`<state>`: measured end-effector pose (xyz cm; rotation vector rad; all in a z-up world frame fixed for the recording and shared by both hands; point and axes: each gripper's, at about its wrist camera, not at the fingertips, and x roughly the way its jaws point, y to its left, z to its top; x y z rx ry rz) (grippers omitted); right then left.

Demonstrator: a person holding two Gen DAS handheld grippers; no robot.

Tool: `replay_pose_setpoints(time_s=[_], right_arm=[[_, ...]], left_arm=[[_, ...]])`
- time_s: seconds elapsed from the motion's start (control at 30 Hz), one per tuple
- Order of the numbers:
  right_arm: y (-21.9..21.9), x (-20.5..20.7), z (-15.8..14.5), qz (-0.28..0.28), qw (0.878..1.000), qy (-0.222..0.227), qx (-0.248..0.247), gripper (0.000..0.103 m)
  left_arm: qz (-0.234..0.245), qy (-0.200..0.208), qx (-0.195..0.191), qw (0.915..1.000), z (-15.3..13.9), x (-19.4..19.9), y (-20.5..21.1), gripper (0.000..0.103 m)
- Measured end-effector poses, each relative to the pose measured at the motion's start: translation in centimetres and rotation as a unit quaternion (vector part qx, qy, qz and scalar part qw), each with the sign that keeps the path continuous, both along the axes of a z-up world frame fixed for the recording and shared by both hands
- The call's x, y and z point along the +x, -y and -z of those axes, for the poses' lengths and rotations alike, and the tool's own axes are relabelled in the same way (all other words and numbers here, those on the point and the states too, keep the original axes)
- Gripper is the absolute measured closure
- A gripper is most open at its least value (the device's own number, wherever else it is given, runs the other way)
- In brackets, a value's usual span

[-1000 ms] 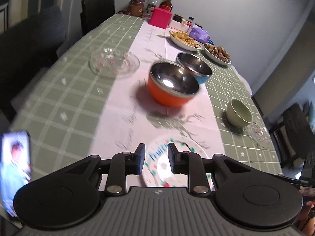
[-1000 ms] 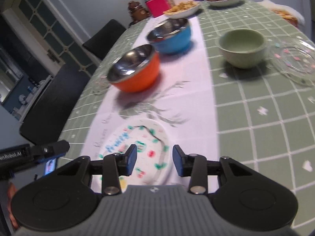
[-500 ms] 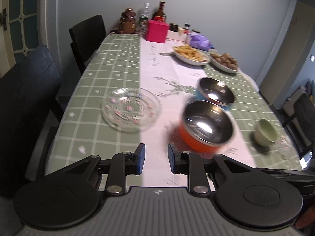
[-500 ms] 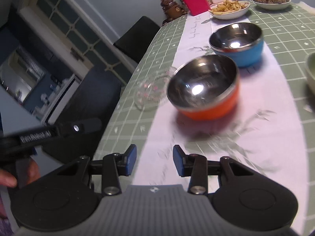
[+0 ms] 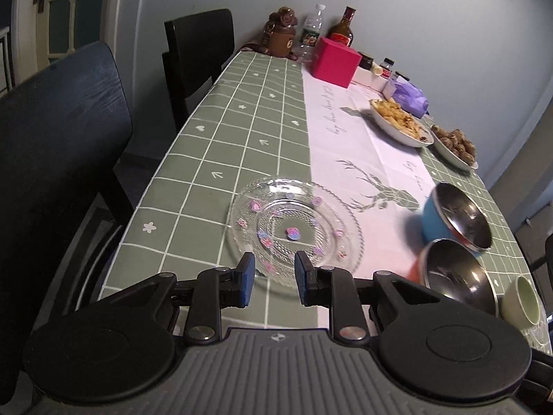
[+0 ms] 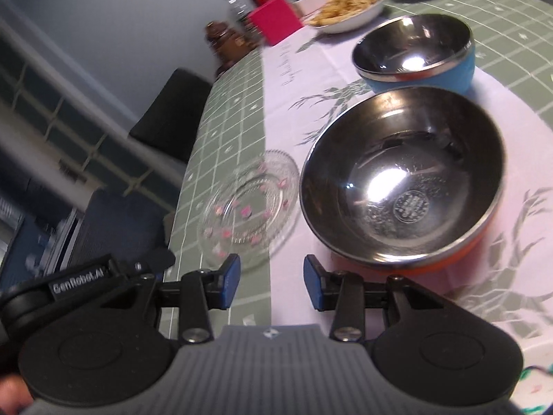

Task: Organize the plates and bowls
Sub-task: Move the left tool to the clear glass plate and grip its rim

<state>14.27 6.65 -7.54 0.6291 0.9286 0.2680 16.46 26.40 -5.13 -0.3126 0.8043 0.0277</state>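
A clear glass plate with pink dots lies on the green checked cloth. My left gripper hangs just short of its near rim, open, nothing between its blue pads. The orange steel-lined bowl and the blue one stand to the right, a small green bowl beyond them. In the right wrist view my right gripper is open and empty, with the orange bowl close ahead on the right, the glass plate ahead on the left and the blue bowl farther back.
Two food dishes, a pink box, bottles and a brown jar crowd the table's far end. Dark chairs stand along the left edge. A painted plate's rim shows at bottom right. The other gripper's body is at left.
Both grippers have swept left across the table. The painted plate has left the left view and the glass plate now lies right before the left gripper. The right view has rolled.
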Motion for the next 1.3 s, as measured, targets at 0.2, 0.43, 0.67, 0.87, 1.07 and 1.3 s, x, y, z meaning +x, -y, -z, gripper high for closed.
replay_pose_setpoints(time_s=[0.2, 0.43, 0.67, 0.87, 1.07, 1.3], right_arm=[[-1.4, 0.1, 0.5, 0.045, 0.999, -0.006, 0.007, 0.062], [-2.6, 0.6, 2.4, 0.092, 0.995, -0.033, 0.032, 0.062], [-2.9, 1.6, 3.4, 0.115, 0.993, -0.011, 0.024, 0.066], [-2.8, 2.7, 4.0, 0.111, 0.994, -0.004, 0.018, 0.082], [-3.0, 3.6, 4.1, 0.078, 0.997, 0.014, -0.005, 0.090], [-2.5, 3.4, 4.2, 0.061, 0.998, 0.011, -0.003, 0.094]], left_arm=[[-0.006, 0.000, -0.010, 0.9999, 1.6, 1.7, -0.7, 0.076], [-0.029, 0.005, -0.028, 0.9992, 3.5, 3.3, -1.8, 0.076], [-0.044, 0.009, -0.038, 0.9983, 4.6, 4.4, -2.4, 0.074], [-0.049, 0.004, -0.030, 0.9983, 5.3, 5.0, -2.4, 0.074], [-0.034, 0.011, -0.001, 0.9994, 5.8, 5.3, -1.5, 0.074], [-0.033, 0.009, 0.016, 0.9993, 5.6, 4.7, -1.3, 0.084]])
